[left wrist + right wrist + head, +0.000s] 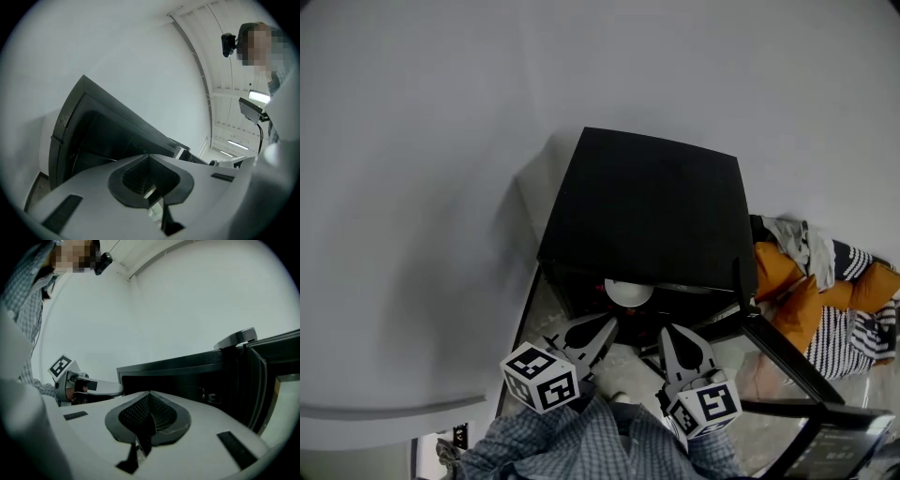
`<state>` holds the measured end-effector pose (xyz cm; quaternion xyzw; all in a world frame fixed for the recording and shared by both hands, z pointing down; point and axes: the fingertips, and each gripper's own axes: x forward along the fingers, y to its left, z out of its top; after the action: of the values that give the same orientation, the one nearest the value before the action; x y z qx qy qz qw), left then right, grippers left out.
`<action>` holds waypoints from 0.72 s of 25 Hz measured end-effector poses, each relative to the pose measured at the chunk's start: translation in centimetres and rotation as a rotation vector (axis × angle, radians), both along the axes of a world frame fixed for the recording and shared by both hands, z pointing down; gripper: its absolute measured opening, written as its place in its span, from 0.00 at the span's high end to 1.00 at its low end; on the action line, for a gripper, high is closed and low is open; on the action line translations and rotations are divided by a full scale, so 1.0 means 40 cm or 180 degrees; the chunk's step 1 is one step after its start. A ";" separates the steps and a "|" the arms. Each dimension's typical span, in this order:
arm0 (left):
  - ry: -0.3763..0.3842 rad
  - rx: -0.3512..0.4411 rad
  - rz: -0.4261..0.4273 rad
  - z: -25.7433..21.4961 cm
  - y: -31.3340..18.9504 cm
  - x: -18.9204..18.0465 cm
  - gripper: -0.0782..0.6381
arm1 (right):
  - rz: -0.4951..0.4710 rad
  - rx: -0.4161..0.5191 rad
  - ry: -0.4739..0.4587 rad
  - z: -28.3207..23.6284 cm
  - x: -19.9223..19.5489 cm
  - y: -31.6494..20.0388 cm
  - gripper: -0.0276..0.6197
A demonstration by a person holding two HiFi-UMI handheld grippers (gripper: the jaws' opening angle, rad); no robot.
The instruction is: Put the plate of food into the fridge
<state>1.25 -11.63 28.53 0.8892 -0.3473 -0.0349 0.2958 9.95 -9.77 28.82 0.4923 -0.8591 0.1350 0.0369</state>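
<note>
Left gripper (149, 174): jaws pressed together, nothing held; aimed at the fridge mouth.
Right gripper (149, 414): jaws likewise together and empty, just beside the left one.
Plate of food (628, 292): white, inside the fridge at the front of the opening, just beyond both tips.
Fridge (647, 202): black, low, against a pale wall.
Door (787, 361): swung open on the right.
Cloth heap (825, 291): orange and striped, right of the fridge.

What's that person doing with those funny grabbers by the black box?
That box is a small black fridge, and its door is open at the right. A white plate sits just inside the opening. The person holds the left gripper and the right gripper just in front of it. Both have their jaws shut, and neither holds the plate.
</note>
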 end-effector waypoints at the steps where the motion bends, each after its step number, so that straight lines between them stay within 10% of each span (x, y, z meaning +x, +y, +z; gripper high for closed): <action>1: 0.0025 -0.0010 0.0023 -0.002 0.001 0.005 0.88 | 0.0012 0.0010 -0.0022 -0.006 0.000 -0.001 0.95; 18: -0.0122 0.0023 0.0254 -0.017 0.028 0.044 0.88 | -0.0061 0.0013 -0.0115 -0.042 -0.023 -0.005 0.95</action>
<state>3.01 -10.50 27.85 0.9039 -0.3170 -0.0073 0.2871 9.04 -9.95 27.15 0.4817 -0.8646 0.1417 0.0217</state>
